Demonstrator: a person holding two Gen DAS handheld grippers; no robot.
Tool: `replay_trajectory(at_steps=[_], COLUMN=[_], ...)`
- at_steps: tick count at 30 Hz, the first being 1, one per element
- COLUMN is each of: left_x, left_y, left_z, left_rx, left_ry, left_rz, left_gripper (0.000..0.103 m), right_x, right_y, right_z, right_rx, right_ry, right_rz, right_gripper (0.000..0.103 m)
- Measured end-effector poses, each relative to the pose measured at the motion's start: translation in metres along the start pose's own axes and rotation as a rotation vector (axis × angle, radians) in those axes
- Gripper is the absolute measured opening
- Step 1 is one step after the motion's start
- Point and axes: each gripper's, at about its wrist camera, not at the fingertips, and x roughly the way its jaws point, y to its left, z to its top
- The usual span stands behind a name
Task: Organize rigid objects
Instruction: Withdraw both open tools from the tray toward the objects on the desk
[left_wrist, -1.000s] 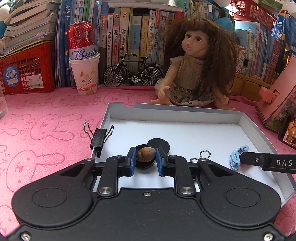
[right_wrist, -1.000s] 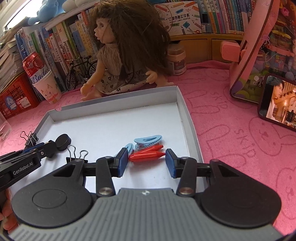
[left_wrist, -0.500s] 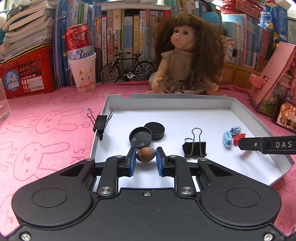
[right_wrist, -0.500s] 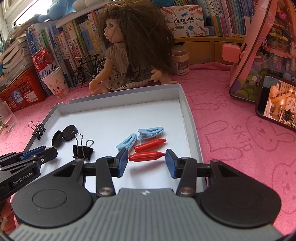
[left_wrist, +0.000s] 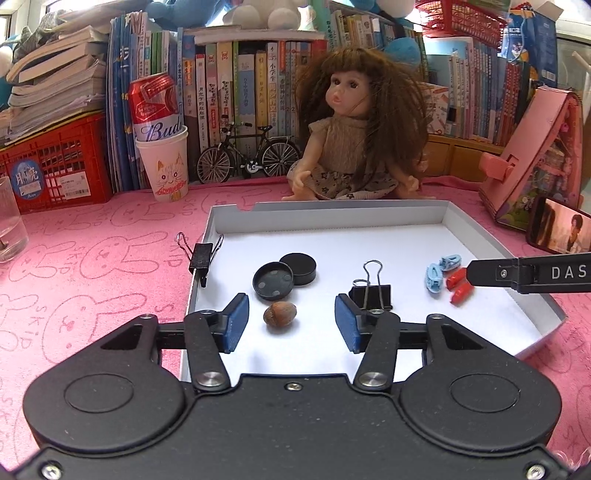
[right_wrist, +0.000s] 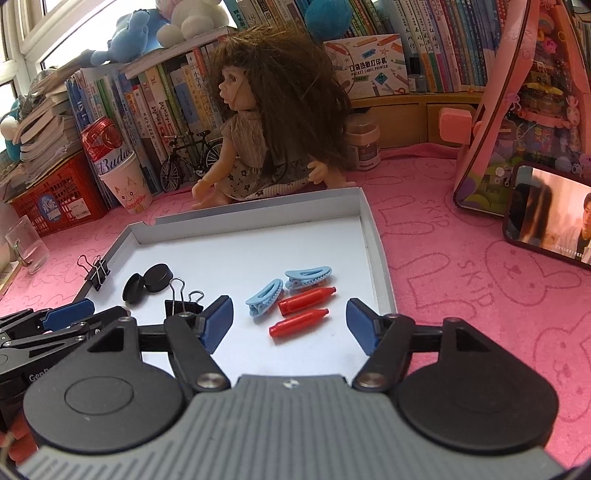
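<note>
A home: crammed bookshelf (left_wrist: 258, 85), doll (left_wrist: 354, 129), plush toys (right_wrist: 155, 26).

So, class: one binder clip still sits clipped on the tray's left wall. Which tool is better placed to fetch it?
Left. The left tool stands open nearer the binder clip on the tray wall; the right tool hangs over the red pieces.

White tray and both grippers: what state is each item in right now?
Left gripper: open, jaws just opened, nut between them untouched.
Right gripper: open, just opened, holding nothing.
Nut: released, lying in white tray.
Black round tin: lidless; lid beside it, upturned.
Black binder clip: in tray, one handle raised.
Second binder clip: on tray's left rim.
Red crayons, blue hair clips: lying together.
</note>
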Motion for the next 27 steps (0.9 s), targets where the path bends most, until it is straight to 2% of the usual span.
replay_trajectory(at_steps=[5, 27], left_x=[-0.019, -0.091], left_y=[-0.007, -0.016], left_z=[-0.007, -0.051], left_rx=[0.017, 0.013], left_ry=[-0.019, -0.051], left_rz=[-0.025, -0.131], left_gripper=[0.055, 0.057], right_x=[-0.014, -0.072], right_y=[0.003, 0.021], right_z=[-0.008, -0.053], right_rx=[-0.022, -0.150], right_ry=[-0.036, -0.141], right_rz=[-0.008, 0.001], right_gripper=[0.084, 0.087])
